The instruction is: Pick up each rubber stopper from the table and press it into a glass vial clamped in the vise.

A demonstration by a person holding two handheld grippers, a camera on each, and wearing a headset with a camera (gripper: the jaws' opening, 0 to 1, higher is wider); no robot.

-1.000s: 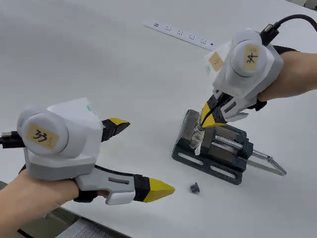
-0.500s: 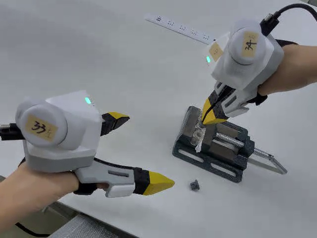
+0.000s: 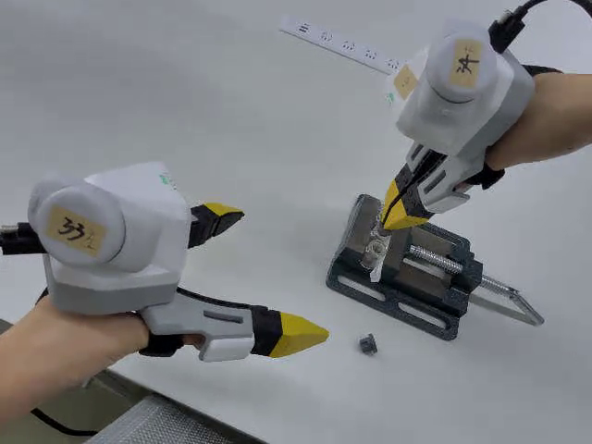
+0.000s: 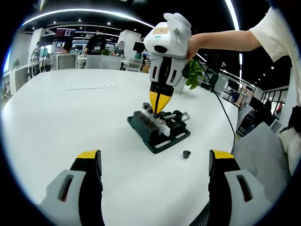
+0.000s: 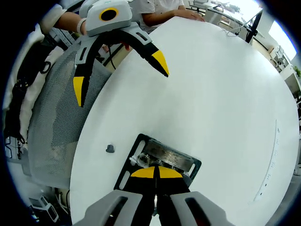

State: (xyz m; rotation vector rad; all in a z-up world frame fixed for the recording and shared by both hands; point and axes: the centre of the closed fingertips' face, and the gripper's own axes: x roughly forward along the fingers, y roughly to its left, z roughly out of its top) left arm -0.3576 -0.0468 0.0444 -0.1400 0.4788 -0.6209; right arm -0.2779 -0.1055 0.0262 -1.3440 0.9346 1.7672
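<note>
Rubber stopper (image 3: 368, 344) lies loose on the white table (image 3: 185, 111), lower centre-right of the head view. It is near the table's front edge, just in front of the vise base and not touching it. The left gripper view has it low and right of centre (image 4: 186, 154). The right gripper view has it left of centre (image 5: 110, 149), beside the vise's left corner.

Left gripper (image 3: 264, 276) is at lower left of the head view, held in a hand (image 3: 55, 361). Jaws are spread wide and the yellow tips point right. The lower tip is near the stopper but clear of it. Its own view shows both tips well apart at the bottom of the frame.

Vise (image 3: 407, 273) is dark metal, centre-right, flat on the table, with its screw handle running out to the lower right. A glass vial (image 3: 376, 250) stands upright, clamped at the left end of the vise jaws. In the right gripper view its round mouth (image 5: 141, 161) shows just left of the yellow tips.

Right gripper (image 3: 398, 217) comes down from upper right, steeply tilted, with its jaws closed tip to tip. The tips sit directly over the vial, at or just above its mouth. Can't tell contact, or whether anything is pinched between them.

Power strip (image 3: 342, 46) lies at the top of the frame, well apart from the vise.
</note>
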